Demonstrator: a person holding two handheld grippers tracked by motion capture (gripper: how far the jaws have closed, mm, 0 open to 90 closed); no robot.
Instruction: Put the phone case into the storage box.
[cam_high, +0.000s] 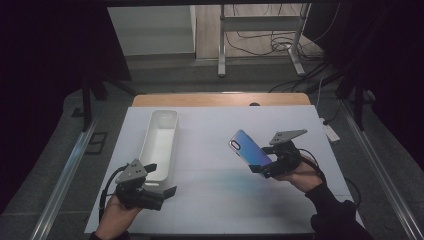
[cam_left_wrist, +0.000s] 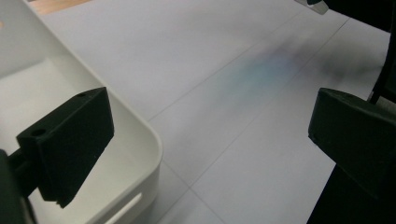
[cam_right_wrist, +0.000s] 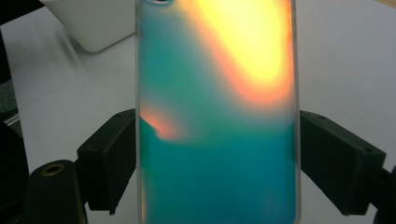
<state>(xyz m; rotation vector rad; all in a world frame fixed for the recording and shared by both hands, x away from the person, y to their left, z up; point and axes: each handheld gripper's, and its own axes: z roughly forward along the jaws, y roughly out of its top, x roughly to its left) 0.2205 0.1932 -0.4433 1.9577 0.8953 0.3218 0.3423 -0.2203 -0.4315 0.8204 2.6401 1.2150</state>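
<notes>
Gripping iridescent phone case (cam_high: 250, 148) edgewise, right gripper (cam_high: 261, 170) above white mat (cam_high: 215, 190)

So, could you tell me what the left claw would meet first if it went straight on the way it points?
Probably bare white table; the left claw stands open, the white tray beside one finger. Depth is unclear.

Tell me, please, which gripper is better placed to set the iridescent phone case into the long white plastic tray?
The right gripper, probably: its jaws already clamp the iridescent blue phone case by its edges, raised above the table. The left gripper is open beside the long white plastic tray, holding nothing.
</notes>
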